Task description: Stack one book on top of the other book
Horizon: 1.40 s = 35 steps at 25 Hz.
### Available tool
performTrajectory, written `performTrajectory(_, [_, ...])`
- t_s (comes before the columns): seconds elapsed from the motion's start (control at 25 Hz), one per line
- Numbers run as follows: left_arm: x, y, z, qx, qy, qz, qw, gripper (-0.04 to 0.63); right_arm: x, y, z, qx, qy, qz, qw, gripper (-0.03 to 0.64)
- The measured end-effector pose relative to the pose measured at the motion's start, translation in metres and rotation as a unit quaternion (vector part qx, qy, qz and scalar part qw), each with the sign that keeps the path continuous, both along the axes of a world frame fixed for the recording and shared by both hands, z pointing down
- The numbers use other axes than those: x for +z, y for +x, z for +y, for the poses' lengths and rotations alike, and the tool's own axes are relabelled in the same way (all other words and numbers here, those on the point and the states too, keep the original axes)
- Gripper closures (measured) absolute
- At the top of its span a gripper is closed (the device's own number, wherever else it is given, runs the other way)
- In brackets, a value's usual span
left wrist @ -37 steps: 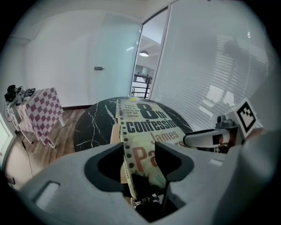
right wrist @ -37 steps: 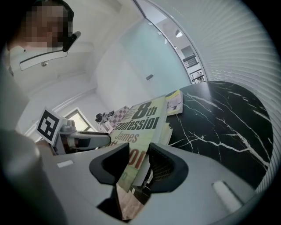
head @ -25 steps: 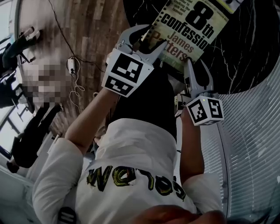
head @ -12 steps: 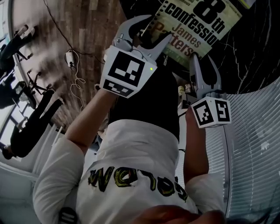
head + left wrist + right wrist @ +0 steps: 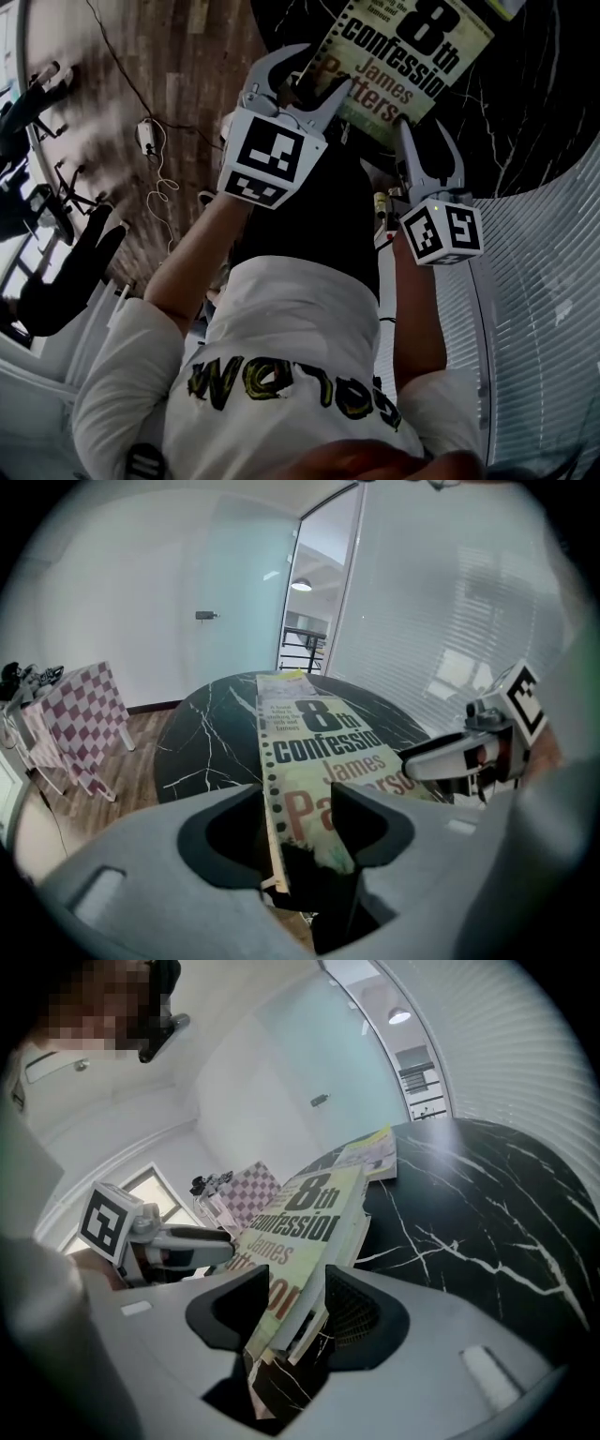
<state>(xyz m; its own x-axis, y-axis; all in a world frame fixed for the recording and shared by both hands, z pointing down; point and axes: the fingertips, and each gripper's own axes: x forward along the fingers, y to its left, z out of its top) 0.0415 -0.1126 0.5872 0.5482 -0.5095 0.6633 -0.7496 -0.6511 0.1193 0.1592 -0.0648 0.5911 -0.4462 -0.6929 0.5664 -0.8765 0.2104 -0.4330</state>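
Note:
A paperback titled "8th confession" (image 5: 403,56) lies over the near part of the round black marble table (image 5: 525,112), with its near edge off the tabletop. My left gripper (image 5: 314,70) is shut on its near left corner; in the left gripper view one jaw sits over the cover (image 5: 319,752) and the other under the spine. My right gripper (image 5: 422,127) is at the near right corner. Its jaws are opening, and the book's pages (image 5: 300,1232) stand loosely between them. A second, yellowish book (image 5: 375,1152) lies flat just beyond the first book's far end.
Wooden floor with a white cable (image 5: 159,178) lies left of the table. A small stand with a chequered cloth (image 5: 75,714) is off to the left. A wall of slatted blinds (image 5: 544,281) curves round the right side, and a doorway (image 5: 309,621) lies beyond the table.
The right gripper's jaws have spread a little wider around the book's corner. The left gripper and the book stay in about the same place.

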Motion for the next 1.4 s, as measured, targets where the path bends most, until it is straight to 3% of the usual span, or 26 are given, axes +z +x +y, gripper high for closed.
performTrajectory(0.16, [-0.004, -0.001, 0.006, 0.001, 0.019, -0.007, 0.9998, 0.368, -0.002, 0.009, -0.003, -0.019, 0.029, 0.012, 0.999, 0.432])
performTrajectory(0.32, [-0.006, 0.014, 0.013, 0.009, 0.024, 0.012, 0.9996, 0.371, -0.004, 0.01, -0.009, -0.032, 0.056, 0.001, 0.998, 0.44])
performTrajectory(0.6, [-0.08, 0.058, 0.038, 0.026, 0.065, 0.046, 0.9965, 0.39, -0.078, 0.023, 0.002, -0.038, 0.12, -0.005, 0.992, 0.449])
performTrajectory(0.88, [-0.164, 0.086, 0.062, 0.031, 0.107, 0.114, 0.9871, 0.39, -0.153, 0.03, 0.02, -0.059, 0.177, -0.011, 0.982, 0.453])
performTrajectory(1.4, [-0.257, 0.106, 0.106, 0.051, 0.166, 0.167, 0.9704, 0.39, -0.264, 0.036, 0.066, -0.085, 0.264, 0.014, 0.961, 0.46])
